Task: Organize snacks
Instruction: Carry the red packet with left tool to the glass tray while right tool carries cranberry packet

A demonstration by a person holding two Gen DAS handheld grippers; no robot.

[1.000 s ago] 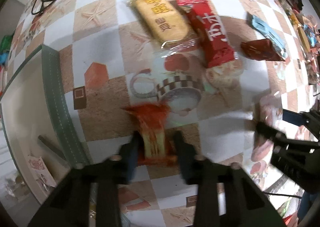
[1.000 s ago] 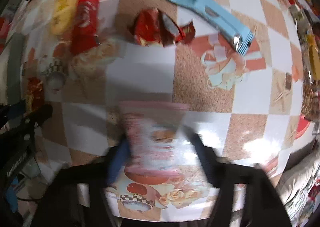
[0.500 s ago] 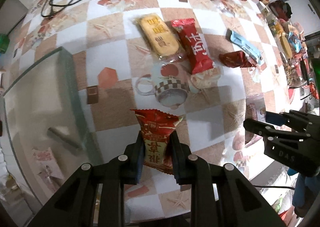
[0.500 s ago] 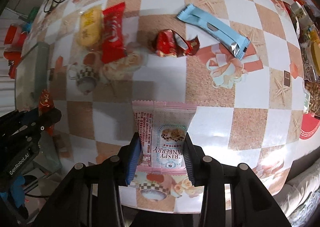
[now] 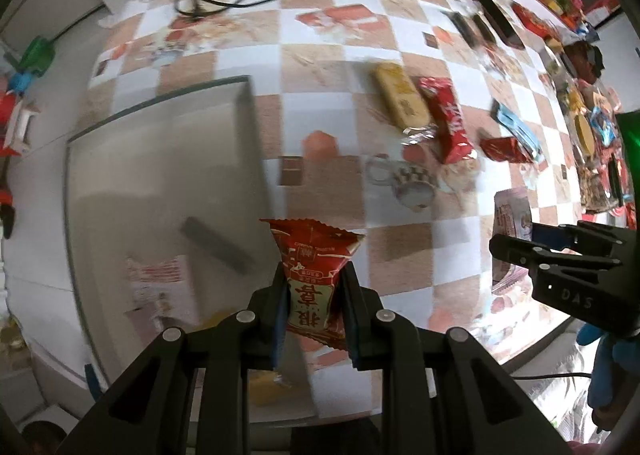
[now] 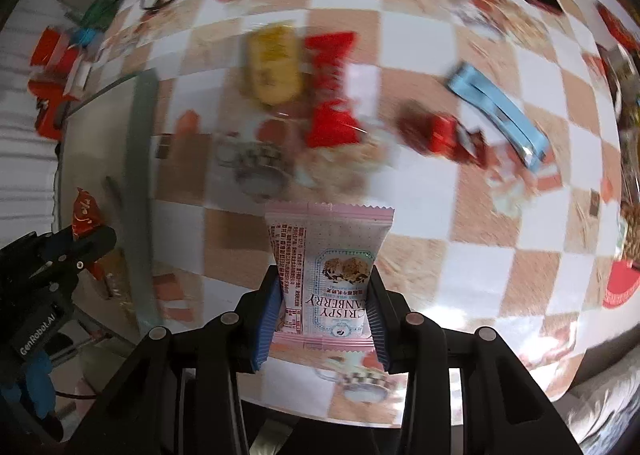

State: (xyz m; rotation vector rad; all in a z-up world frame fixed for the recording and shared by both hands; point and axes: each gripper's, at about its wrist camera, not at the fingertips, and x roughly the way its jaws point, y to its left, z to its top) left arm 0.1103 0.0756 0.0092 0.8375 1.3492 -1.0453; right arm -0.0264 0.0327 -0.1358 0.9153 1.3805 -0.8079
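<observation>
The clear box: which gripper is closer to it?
Left. The left gripper, holding the red snack, is beside the clear box; the right gripper is farther out over the table.

The tablecloth (image 5: 320, 67) is checked in white and cork-brown, printed with orange blocks and a checker-banded teacup. The red crimped snack packet (image 5: 312, 275) carries a cream panel with dark characters, while the pale pink crimped snack packet (image 6: 328, 275) shows a light blue label. The blurred flat packs beyond look yellow (image 6: 273, 65), red (image 6: 332, 95) and sky blue (image 6: 496, 115).
</observation>
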